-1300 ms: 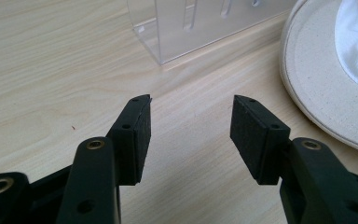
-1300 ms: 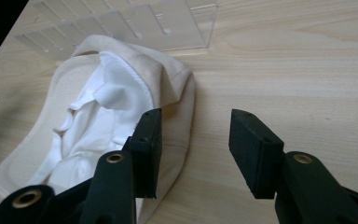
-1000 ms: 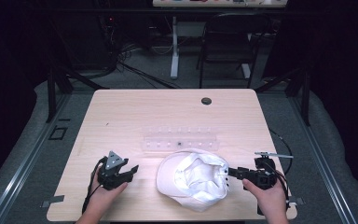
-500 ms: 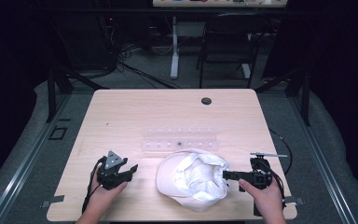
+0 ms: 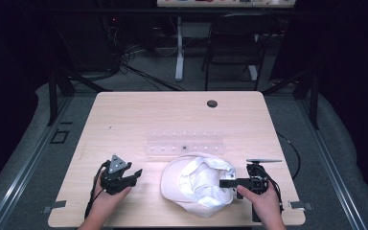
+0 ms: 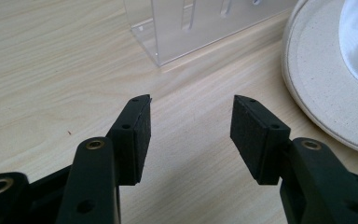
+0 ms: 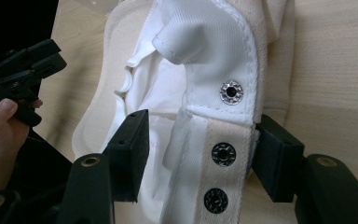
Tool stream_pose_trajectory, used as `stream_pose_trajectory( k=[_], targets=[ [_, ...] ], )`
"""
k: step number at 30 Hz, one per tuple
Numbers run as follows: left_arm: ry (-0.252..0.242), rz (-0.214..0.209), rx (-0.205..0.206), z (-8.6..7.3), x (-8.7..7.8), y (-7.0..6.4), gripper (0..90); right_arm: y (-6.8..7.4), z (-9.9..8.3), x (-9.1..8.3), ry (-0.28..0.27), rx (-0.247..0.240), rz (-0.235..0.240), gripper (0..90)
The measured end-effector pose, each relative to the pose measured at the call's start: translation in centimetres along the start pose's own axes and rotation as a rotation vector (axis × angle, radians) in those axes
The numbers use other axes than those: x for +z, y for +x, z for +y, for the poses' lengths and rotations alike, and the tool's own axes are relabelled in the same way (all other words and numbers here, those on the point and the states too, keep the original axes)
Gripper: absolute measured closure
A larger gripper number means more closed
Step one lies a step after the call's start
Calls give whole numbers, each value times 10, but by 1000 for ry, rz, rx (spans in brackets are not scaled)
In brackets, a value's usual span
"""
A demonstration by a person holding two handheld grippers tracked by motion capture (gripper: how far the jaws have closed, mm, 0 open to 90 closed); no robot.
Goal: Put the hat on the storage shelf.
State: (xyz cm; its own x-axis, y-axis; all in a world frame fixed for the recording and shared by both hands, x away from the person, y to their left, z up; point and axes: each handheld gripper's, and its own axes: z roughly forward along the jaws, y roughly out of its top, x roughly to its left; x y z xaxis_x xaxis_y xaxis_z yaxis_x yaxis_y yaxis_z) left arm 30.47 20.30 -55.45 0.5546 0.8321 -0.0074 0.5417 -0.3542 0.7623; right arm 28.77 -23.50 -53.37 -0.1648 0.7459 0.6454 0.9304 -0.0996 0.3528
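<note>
The cap (image 5: 199,184) lay upside down on the near part of the tabletop (image 5: 139,120), between the two hands, its white lining facing up. That left the snap strap (image 7: 223,140) at its back within reach from the person's right side.

The right tool (image 5: 226,182) had its jaws spread around that strap, one pad inside the cap against the lining and the other outside the band. The pads did not yet press the cloth, so the strap was framed rather than pinched. One silver snap (image 7: 231,92) and two dark ones sat along the strap, which probably explained the aim: to close or adjust the band.

The left tool (image 5: 135,174) hovered low over bare wood, jaws spread and empty, just beside the brim (image 6: 317,79). It seemed placed there to steady the cap once the right tool closed.

A clear rack (image 5: 186,144) stood just behind the cap, untouched.
</note>
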Motion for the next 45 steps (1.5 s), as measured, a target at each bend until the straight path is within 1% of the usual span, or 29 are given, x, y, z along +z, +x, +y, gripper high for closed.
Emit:
stream_pose_trajectory(
  k=[1,2,3,4,6,10,11,13,15,16,18,20,22,23,24,25,26,27,28,33,35,36,39,41,42,43,44,45],
  targets=[
    [0,0,3,0,0,0,483,1,0,-1,2,-9,-1,422],
    [0,0,2,0,0,0,483,3,0,-2,-9,-4,0,422],
    [-1,2,0,0,0,0,483,3,0,-4,-7,-9,4,422],
    [-5,3,-2,0,0,-1,483,5,1,-5,-13,-4,17,423],
    [-3,3,0,0,1,-1,483,7,2,-11,-10,-3,50,433],
    [-3,4,-1,0,1,-1,483,10,5,-18,-16,31,91,469],
    [-3,4,-2,0,1,-1,483,10,6,-21,-3,26,102,487],
    [-3,4,-1,0,1,-1,483,12,8,-22,-13,23,104,519],
    [-3,5,-1,0,1,-1,483,15,9,-23,-9,14,100,544],
    [-3,5,-1,0,1,-1,483,16,9,-24,-11,12,93,577],
    [-4,4,-1,0,1,-1,483,18,10,-24,-12,13,88,605],
    [-4,5,-1,0,1,-1,483,18,12,-23,-13,3,68,653],
    [-4,6,-1,0,1,-1,483,19,13,-23,-8,10,50,690],
    [-3,6,-1,0,1,-1,483,19,13,-23,-2,7,45,735],
    [-4,6,-1,0,1,-1,484,19,14,-22,-11,3,43,740],
    [-5,7,-2,0,1,-1,483,19,14,-23,-8,2,31,754],
    [-4,7,-1,0,1,-1,483,19,15,-23,-1,-10,25,766],
    [-4,7,-1,0,1,-1,483,20,16,-24,6,-16,17,772],
    [-4,7,0,0,1,-1,483,21,16,-23,0,-12,7,775],
    [-5,7,0,0,1,-1,483,25,19,-24,28,-30,-50,789],
    [-4,8,2,0,1,-1,484,29,20,-23,31,-27,-71,793],
    [-5,8,2,0,1,-2,484,30,21,-23,45,-43,-80,794],
    [-5,8,6,0,1,-2,484,35,23,-22,52,-68,-122,797],
    [-6,8,6,0,1,-2,484,39,24,-22,48,-90,-165,799],
    [-5,8,7,0,1,-2,484,41,25,-22,57,-104,-177,802],
    [-4,8,9,0,1,-2,484,43,25,-21,45,-99,-177,804],
    [-5,8,9,0,1,-2,484,44,27,-23,66,-108,-171,806],
    [-1,7,10,0,1,-2,485,46,28,-22,60,-104,-173,807]
  ],
)
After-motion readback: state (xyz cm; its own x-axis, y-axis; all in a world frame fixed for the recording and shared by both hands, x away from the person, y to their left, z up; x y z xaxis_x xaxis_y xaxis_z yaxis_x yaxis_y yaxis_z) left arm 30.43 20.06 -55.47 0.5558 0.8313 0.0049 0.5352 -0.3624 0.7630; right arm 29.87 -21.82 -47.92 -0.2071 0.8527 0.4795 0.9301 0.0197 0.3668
